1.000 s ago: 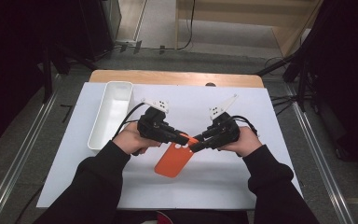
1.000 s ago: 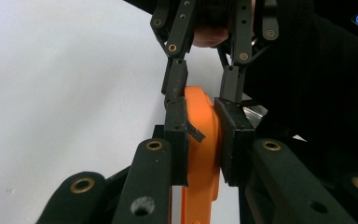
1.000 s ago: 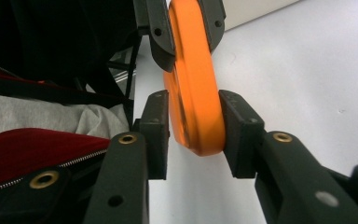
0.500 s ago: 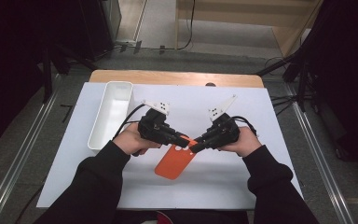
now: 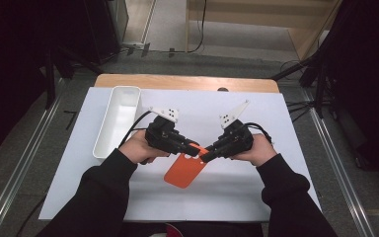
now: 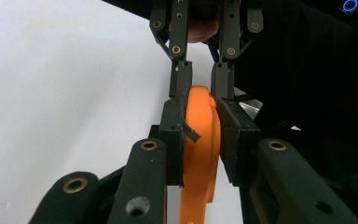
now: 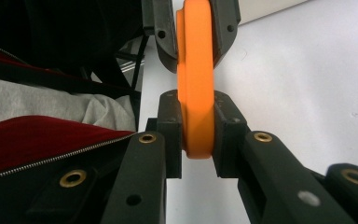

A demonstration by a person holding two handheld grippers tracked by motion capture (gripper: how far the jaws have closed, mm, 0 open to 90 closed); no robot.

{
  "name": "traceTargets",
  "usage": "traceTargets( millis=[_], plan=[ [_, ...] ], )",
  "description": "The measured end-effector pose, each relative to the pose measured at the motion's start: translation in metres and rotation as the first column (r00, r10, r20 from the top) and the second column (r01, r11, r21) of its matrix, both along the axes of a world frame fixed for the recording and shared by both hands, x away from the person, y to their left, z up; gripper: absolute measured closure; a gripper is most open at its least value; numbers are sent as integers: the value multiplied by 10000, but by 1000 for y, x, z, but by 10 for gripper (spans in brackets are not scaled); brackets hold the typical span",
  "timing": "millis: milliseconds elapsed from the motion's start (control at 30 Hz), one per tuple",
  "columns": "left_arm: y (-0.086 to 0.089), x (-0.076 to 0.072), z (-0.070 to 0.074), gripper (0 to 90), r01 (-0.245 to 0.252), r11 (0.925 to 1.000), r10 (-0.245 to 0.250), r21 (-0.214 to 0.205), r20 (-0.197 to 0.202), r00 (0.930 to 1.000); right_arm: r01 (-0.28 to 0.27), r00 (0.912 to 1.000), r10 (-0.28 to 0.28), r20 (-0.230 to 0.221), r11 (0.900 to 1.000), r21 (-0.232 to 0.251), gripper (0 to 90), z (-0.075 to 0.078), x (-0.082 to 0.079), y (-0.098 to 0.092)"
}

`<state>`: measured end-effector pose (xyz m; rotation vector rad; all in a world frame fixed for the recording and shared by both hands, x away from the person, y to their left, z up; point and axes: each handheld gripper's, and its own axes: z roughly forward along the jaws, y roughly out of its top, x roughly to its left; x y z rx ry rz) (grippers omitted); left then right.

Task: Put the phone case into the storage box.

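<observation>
We hold a flat orange phone case [image 5: 185, 170] up over the white sheet [image 5: 286, 143] on the table. It hangs tilted, with its top corner pinched between our two tools and its long end pointing down toward us.

Our left gripper [image 5: 193, 147] comes in from the left. Its two black jaws are squeezed onto the edge of the orange case [image 6: 200, 135]. In the left gripper view one pad looks pressed flat on it, and the other sits right against it.

Our right gripper [image 5: 206, 157] comes in from the right. Its jaws have just been closing, and now they are clamped tight on the same case [image 7: 196, 93], one pad on each side. The two tools meet almost tip to tip.

A long white tray [image 5: 106, 136] sits on the sheet, off to the left of our left hand [image 5: 139, 148].

We can read no words or brand marks on the case, the tray or the tools.
</observation>
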<state>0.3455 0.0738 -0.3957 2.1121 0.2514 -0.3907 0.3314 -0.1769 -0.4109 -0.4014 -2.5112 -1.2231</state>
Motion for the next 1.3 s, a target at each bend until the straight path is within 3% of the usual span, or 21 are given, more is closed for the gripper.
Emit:
traceTargets(
  millis=[133,233,300,400,633,733,833,933,1000,1167,1300],
  plan=[
    [0,0,1,667,-85,10000,85,-14,18,10000,37,10000,-37,6,10000,-14,751,1,0,0],
    [0,1,0,554,-237,9997,236,24,45,9997,112,9999,-112,75,9999,-69,752,1,-1,0],
    [0,4,0,433,-393,9992,394,29,-233,9990,176,9998,-176,46,9998,-47,752,2,0,0],
    [2,6,2,364,-533,9986,532,-33,-196,9984,378,9993,-378,-29,9993,-49,751,1,1,-3],
    [5,6,3,312,-1103,9939,1095,89,620,9920,836,9965,-836,-88,9965,4,751,2,2,-8],
    [5,7,3,280,-1251,9921,1240,103,705,9898,1038,9946,-1038,-35,9946,21,751,4,2,-10],
    [5,6,4,279,-1480,9889,1462,105,1036,9838,1304,9910,-1305,-309,9915,-48,751,4,4,-12],
    [6,6,6,206,-1778,9840,1747,114,1335,9755,1525,9871,-1529,-482,9882,-108,751,4,5,-13],
    [7,6,6,205,-1824,9832,1797,115,1219,9761,1737,9830,-1742,-573,9847,-131,751,5,6,-14],
    [6,7,6,141,-2178,9751,2110,426,1269,9692,2138,9725,-2141,-919,9768,-132,751,6,7,-17],
    [6,6,5,129,-2200,9740,2116,532,1311,9685,2280,9682,-2295,-1001,9733,-261,751,7,7,-16]
  ],
)
